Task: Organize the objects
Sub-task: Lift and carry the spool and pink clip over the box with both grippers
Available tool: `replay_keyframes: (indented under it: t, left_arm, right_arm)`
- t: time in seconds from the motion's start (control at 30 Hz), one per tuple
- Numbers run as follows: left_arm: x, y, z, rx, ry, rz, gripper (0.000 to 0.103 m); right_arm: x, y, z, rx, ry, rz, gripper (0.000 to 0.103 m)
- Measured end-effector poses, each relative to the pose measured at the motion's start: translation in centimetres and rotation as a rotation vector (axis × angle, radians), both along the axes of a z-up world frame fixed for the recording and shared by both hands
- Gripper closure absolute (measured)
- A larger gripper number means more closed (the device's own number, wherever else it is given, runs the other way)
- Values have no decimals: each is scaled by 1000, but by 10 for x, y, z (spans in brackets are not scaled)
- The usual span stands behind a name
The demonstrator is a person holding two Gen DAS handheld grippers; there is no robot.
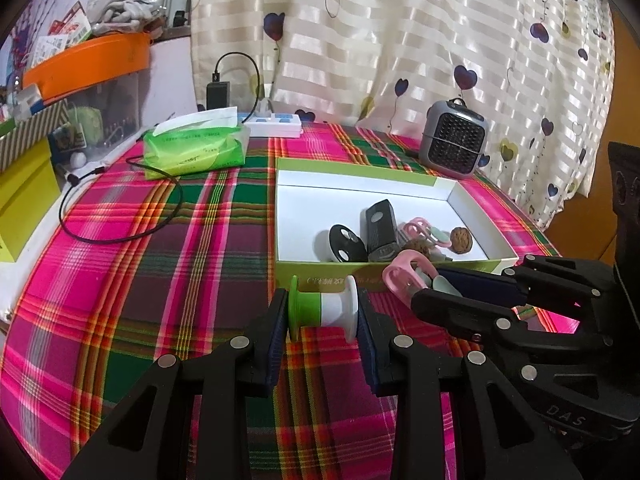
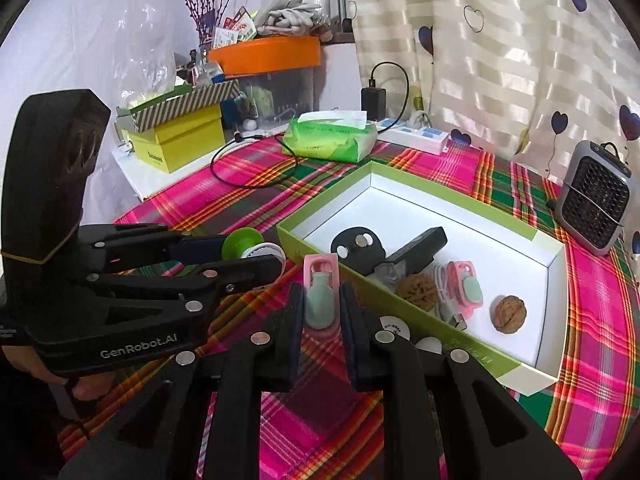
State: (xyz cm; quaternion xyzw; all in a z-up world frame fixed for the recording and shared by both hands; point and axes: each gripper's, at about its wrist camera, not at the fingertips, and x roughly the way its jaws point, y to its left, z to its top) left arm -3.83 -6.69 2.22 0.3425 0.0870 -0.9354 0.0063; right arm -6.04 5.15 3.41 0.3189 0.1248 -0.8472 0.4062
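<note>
A round table is covered by a woven plaid tablecloth (image 1: 160, 264) in pink, green and maroon. On it a shallow rectangular cardboard box (image 2: 532, 240), lime green outside and smooth white inside, is set; faint white print on its front wall cannot be read. Inside it lie a black oblong device (image 2: 420, 246), a flat black disc with round metal studs (image 2: 358, 246), a pink and mint clip with a white cable (image 2: 464, 288) and two wrinkled brown walnuts (image 2: 509, 314). Behind the box a crinkly green tissue pack (image 1: 196, 148) and a grey grille-fronted mini heater (image 1: 454, 140) are seen. A plastic spool (image 1: 324, 308), half green and half white, is clamped end to end by the left gripper (image 1: 323, 320) just before the box. A second pink clip with a mint insert (image 2: 319, 300) is gripped by the right gripper (image 2: 320, 312) at the box's near wall. "GenRobot.AI" is printed in white on the left gripper's body.
</note>
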Motion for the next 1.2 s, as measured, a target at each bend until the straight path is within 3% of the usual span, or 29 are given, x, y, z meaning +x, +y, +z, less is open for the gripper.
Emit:
replay_keyframes:
  t: [1.2]
  left_arm:
    - [-15, 29, 13, -119, -15, -3, 73]
  right_arm:
    - [-10, 31, 14, -104, 1, -105, 85]
